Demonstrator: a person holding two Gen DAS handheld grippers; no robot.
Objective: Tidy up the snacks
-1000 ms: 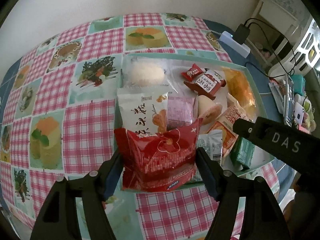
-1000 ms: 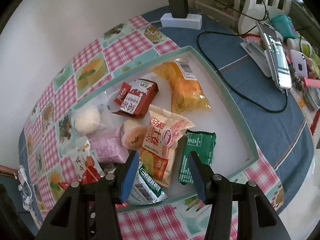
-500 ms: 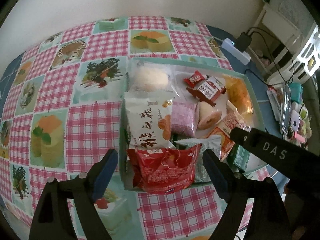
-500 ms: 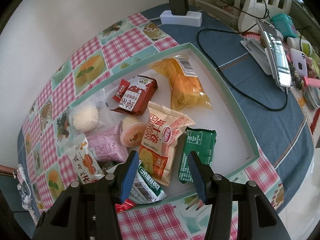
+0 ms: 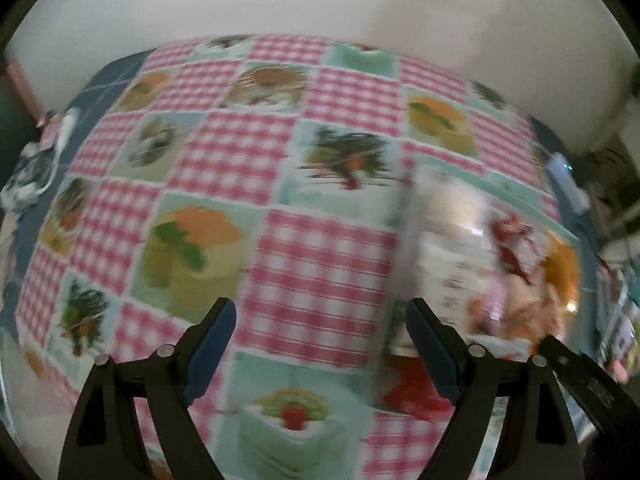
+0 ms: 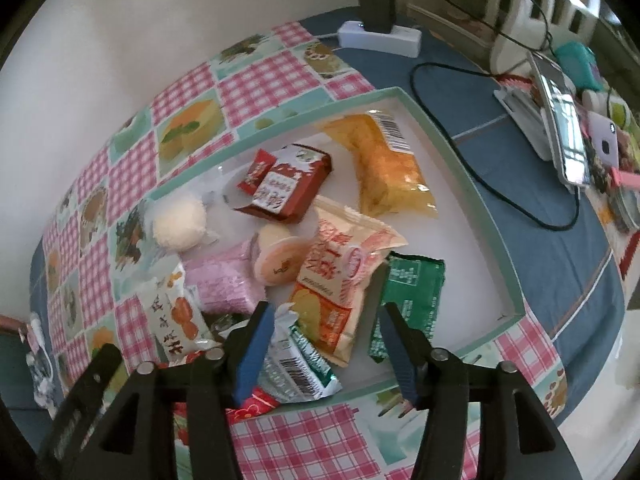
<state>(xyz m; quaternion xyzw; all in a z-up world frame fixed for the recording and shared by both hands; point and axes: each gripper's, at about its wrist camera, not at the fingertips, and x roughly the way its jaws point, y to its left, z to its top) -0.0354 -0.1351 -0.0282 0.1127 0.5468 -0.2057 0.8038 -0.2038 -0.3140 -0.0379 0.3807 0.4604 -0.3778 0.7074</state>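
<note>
While the left wrist view is smeared by motion blur, the left hand-held gripper (image 5: 322, 326) shows its jaws spread wide with nothing between them, above the checked tablecloth (image 5: 312, 276) that covers the bench. At the right of that view the tray (image 5: 408, 240) and its snacks appear only as blurred patches.

In the right wrist view the right hand-held gripper (image 6: 326, 330) is likewise open and empty, held over the tray's near edge. The tray (image 6: 472, 184) — a shallow white one with a pale green rim — lies on the tablecloth toward the bench's right side and holds all the snacks:
- yellow chip bag (image 6: 384, 164), near the far right corner;
- red box (image 6: 288, 188) with a small red packet (image 6: 256, 172) touching it, toward the far edge;
- white round cake (image 6: 180, 222) in clear wrap, at the left edge;
- pink packet (image 6: 220, 280) and a jelly cup (image 6: 276, 260), side by side at the centre;
- orange-and-white bag (image 6: 340, 276), overlapping the green packet (image 6: 408, 296) on its right;
- white packet with orange fruit (image 6: 172, 316) and a green-and-white barcode packet (image 6: 296, 364), at the near edge;
- red bag (image 6: 250, 404), overhanging the near rim.

Beyond the tray's right edge — on blue cloth (image 6: 540, 256) — lie a black cable (image 6: 492, 188), a power strip (image 6: 380, 38) and a phone (image 6: 560, 136).
</note>
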